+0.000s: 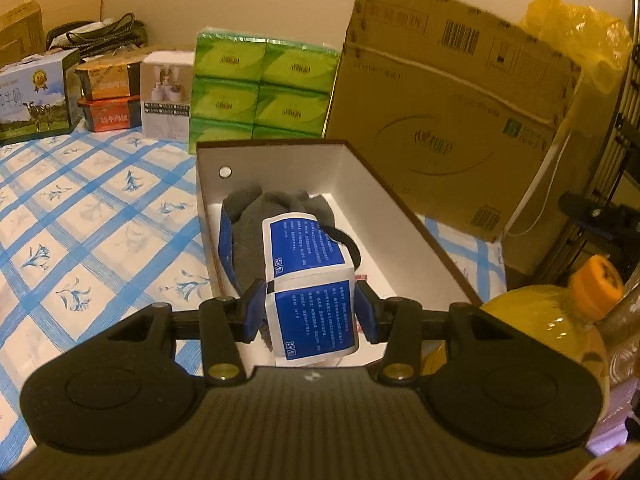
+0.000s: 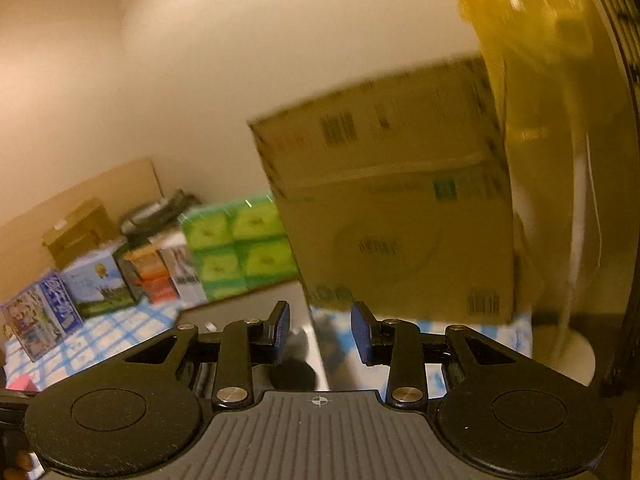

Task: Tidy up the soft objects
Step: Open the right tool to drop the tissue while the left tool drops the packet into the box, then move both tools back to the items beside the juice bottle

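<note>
Currently the left gripper (image 1: pixel 310 312) is clamped on a blue-and-white packet (image 1: pixel 312 316), both blue pads pressed against its sides. The packet sits just above the near end of an open white box (image 1: pixel 384 208) on the blue-checked cloth (image 1: pixel 80 220). Inside the box, behind the packet: a grey sock bundle (image 1: pixel 280 216) with a blue paper band, touching the packet's far end.

Left view only: box interior, packet, sock bundle, and a yellow bottle (image 1: pixel 560 320) with an orange cap at the right edge, just beside the box's near corner.

Right view only: a stack of colourful boxes (image 2: pixel 40 320) at far left and a pale round base (image 2: pixel 576 356) at lower right. The right gripper (image 2: pixel 320 330) has its pads apart with nothing between them; it points over the box's right wall, with cloth showing beyond.

Both views: big cardboard carton (image 1: pixel 460 112) behind the white box, green tissue packs (image 1: pixel 260 88) to its left, milk carton box (image 1: pixel 36 96) further left, yellow plastic bag (image 1: pixel 576 40) behind the carton.

Hard to read: right view is motion-blurred, so carton print and small boxes smear. White box there is mostly hidden by the gripper body; a dark shape between the pads may be the socks, cannot tell. Packet text is too small to read. Near end of the white box is cut off by the left gripper.
</note>
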Available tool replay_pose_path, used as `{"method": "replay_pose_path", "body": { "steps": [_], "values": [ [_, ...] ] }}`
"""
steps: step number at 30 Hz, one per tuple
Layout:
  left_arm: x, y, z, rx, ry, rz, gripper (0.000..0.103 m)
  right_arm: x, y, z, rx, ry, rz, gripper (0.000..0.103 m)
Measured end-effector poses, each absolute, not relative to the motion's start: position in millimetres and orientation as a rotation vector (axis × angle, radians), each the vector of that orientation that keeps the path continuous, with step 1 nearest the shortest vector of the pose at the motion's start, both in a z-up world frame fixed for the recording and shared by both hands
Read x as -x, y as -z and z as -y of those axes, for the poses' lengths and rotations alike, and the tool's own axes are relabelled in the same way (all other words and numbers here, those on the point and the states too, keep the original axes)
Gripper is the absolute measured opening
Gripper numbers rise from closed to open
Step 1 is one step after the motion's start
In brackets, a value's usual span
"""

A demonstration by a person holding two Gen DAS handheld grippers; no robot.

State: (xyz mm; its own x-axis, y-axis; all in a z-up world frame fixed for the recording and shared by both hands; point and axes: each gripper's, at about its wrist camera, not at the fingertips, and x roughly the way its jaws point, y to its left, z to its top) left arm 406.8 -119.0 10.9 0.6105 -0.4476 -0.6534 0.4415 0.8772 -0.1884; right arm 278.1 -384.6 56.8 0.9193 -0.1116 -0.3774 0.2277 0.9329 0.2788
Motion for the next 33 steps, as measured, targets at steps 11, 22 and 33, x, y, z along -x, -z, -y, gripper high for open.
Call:
{"method": "replay_pose_path", "body": {
  "steps": [11,22,33],
  "values": [
    [-434.1,13.3,143.9,-0.068,0.457,-0.792,0.061,-292.7,-13.1,414.1,-0.403,0.183,-0.454,0.036],
    [-424.2,8.5,131.3,-0.055,0.419,-0.807,0.064,-274.3,-1.5,412.2,-0.407,0.19,-0.507,0.036],
    [-369.8,-12.1,79.4,0.004,0.357,-0.799,0.064,-236.9,2.1,396.7,-0.419,0.156,-0.586,0.036]
  ]
}}
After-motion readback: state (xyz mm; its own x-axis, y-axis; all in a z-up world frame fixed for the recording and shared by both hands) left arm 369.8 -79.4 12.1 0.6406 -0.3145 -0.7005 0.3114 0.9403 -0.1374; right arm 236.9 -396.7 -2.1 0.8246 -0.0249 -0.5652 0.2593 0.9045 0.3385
